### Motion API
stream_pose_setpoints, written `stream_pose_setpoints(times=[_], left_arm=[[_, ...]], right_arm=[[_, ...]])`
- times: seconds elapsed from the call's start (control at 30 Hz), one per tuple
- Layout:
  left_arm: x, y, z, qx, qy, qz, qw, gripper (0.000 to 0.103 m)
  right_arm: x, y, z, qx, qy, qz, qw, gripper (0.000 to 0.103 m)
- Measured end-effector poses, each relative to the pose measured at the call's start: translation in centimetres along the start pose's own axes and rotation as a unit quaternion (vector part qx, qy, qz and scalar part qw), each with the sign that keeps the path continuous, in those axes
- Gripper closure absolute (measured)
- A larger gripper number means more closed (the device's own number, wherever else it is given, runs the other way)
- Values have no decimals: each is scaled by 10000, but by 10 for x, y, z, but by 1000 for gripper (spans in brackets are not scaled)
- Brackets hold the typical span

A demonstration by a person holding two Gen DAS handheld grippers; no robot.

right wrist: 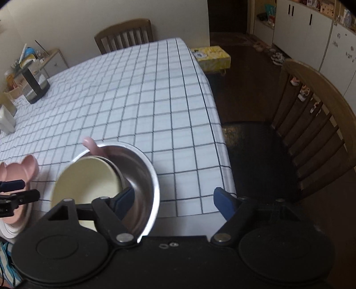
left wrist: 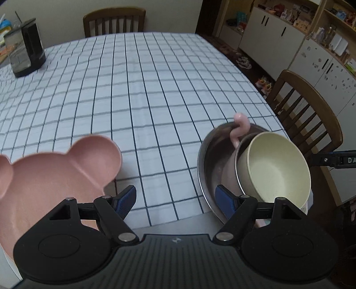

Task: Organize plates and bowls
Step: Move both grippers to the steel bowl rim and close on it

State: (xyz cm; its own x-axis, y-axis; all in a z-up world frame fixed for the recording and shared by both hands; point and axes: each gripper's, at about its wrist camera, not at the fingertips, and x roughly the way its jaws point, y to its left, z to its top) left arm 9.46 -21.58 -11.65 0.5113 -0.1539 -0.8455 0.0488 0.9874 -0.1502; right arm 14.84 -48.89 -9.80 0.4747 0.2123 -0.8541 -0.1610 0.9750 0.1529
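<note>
A pink bear-shaped plate (left wrist: pixel 51 177) lies at the near left of the checked table, on top of white plates (right wrist: pixel 13 229). A steel bowl (left wrist: pixel 211 160) sits at the near right edge and holds a cream bowl (left wrist: pixel 276 166) tilted on its side and a pink curly-handled piece (left wrist: pixel 239 129). My left gripper (left wrist: pixel 175 200) is open and empty above the table between plate and steel bowl. My right gripper (right wrist: pixel 173 200) is open, its left finger over the steel bowl (right wrist: pixel 142 175), with the cream bowl (right wrist: pixel 89 182) to its left.
A black and steel appliance (left wrist: pixel 26 46) stands at the far left of the table. Wooden chairs stand at the far end (left wrist: pixel 114 21) and the right side (right wrist: pixel 320 124). A yellow box (right wrist: pixel 212 56) sits on the floor beyond the table. White cabinets (left wrist: pixel 278 37) line the right wall.
</note>
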Motion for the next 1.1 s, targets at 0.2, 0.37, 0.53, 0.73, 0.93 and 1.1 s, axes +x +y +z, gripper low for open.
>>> stream_pose_setpoints(times=[0.2, 0.37, 0.53, 0.73, 0.93, 1.1], left_arm=[[15, -11, -10, -82, 219, 47, 9997, 27], [27, -19, -12, -206, 406, 15, 9990, 39], [32, -22, -14, -360, 523, -152, 9979, 52], [39, -24, -9, -514, 594, -290, 9965, 71], [43, -23, -6, -656, 616, -349, 9953, 83], [43, -28, -2, -583, 597, -240, 9962, 84]], right_arm=[[30, -8, -4, -70, 447, 269, 9986, 41], [47, -1, -6, -230, 673, 419, 9966, 49], [54, 1, -6, -222, 815, 555, 9949, 53], [59, 0, -5, -86, 922, 817, 9923, 70], [58, 6, -5, -198, 956, 999, 9902, 89], [57, 11, -5, -261, 930, 930, 9910, 89]])
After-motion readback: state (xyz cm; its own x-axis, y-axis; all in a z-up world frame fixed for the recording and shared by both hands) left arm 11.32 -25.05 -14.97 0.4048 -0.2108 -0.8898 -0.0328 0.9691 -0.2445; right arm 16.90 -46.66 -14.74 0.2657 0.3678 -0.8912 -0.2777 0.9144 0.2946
